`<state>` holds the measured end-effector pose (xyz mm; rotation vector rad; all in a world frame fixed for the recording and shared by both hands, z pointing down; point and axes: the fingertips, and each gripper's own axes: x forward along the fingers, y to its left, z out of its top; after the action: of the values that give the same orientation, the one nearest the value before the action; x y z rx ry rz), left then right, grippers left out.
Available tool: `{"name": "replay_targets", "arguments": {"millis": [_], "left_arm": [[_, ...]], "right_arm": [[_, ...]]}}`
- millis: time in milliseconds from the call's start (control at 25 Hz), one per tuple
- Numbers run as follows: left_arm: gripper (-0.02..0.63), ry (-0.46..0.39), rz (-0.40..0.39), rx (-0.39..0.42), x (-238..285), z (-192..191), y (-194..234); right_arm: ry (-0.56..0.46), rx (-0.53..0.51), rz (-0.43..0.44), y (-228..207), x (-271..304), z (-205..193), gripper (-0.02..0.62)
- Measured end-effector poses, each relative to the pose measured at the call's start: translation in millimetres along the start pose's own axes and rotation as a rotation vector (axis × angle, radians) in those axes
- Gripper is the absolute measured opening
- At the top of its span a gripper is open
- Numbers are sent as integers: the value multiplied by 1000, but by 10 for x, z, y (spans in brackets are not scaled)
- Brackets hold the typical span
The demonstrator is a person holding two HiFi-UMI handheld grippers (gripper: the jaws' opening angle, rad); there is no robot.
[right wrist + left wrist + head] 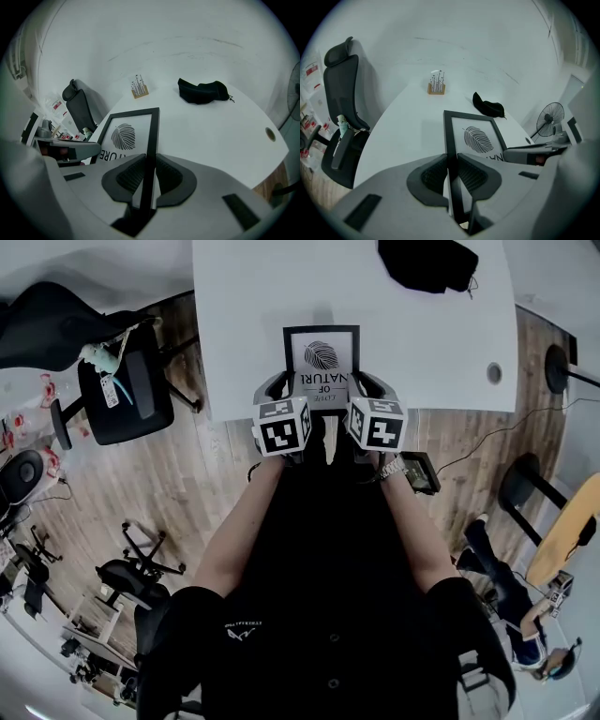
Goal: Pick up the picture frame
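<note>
A black picture frame [321,351] with a leaf print and lettering is held above the near edge of the white table [244,315]. My left gripper [451,174] is shut on the frame's [474,136] left side bar, whose edge runs between the ribbed pads. On the opposite side bar my right gripper [149,177] is shut on the frame [127,136] in the same way. In the head view the left gripper [283,399] and right gripper [364,397] flank the frame's near end, with their marker cubes below it.
A black cloth [427,262] lies at the table's far side, and a small wooden block with pins [436,85] stands farther back. A cable hole [494,372] sits near the right edge. A black office chair [117,381] stands left of the table, a fan [548,119] to the right.
</note>
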<state>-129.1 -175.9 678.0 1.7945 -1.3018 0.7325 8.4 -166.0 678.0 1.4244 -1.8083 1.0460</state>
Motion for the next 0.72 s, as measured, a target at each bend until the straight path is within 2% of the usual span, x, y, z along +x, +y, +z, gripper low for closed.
{"name": "replay_targets", "arguments": {"millis": [520,720], "left_arm": [[74,-138,5,69,-541,213,-148],[75,-207,-6,89,-793,422,-205]], "right_arm": [[-133,-23,-10,166,-533,176,67],[-203,-46,-10,253,-781,385,67]]}}
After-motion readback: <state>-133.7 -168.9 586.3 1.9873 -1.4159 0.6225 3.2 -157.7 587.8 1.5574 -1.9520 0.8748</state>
